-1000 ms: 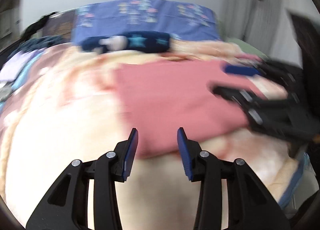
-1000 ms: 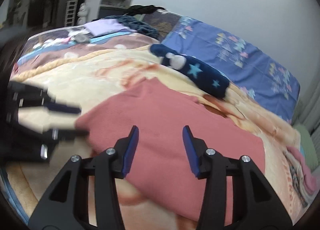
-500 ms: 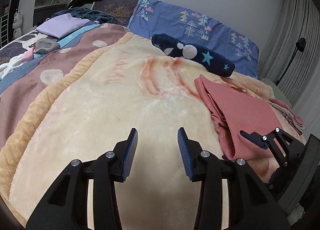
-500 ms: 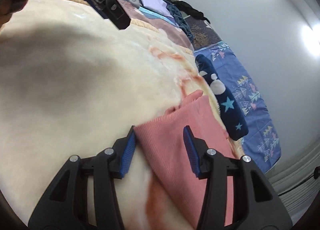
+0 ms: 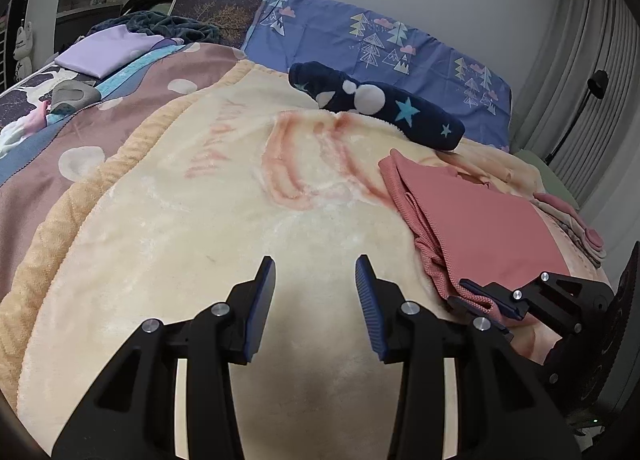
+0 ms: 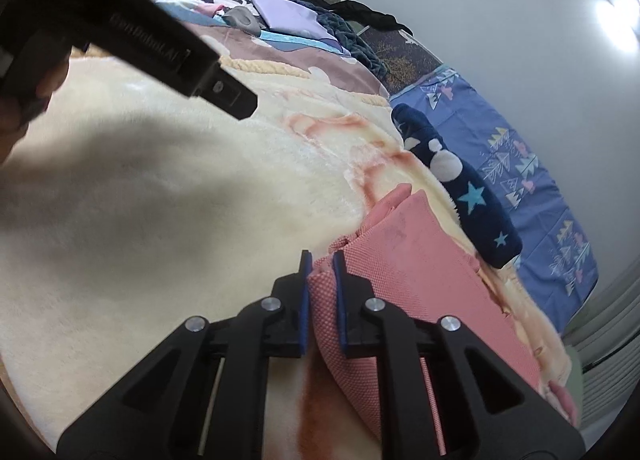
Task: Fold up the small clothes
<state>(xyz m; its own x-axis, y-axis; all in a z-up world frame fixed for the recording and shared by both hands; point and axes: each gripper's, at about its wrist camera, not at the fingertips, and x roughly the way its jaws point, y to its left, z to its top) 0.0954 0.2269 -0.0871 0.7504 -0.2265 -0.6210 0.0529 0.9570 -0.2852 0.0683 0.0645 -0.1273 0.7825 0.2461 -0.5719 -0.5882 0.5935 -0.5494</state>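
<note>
A pink folded garment [image 5: 476,216] lies on the cream blanket [image 5: 208,228] at the right; it also shows in the right wrist view [image 6: 404,272]. My right gripper [image 6: 320,260] is shut on the garment's near folded edge, and in the left wrist view it [image 5: 480,296] pinches the garment's near corner. My left gripper [image 5: 315,272] is open and empty, low over bare blanket to the left of the garment. Its body shows at the upper left of the right wrist view [image 6: 132,48].
A navy star-patterned plush item [image 5: 376,104] lies beyond the garment. A blue tree-print pillow [image 5: 380,44] is at the head of the bed. Lilac and other folded clothes [image 5: 108,52] sit at the far left. Curtains [image 5: 592,80] and a lamp stand are at the right.
My right gripper closed on the pink garment's near edge. My left gripper swung left off the garment and stays open over the blanket.
</note>
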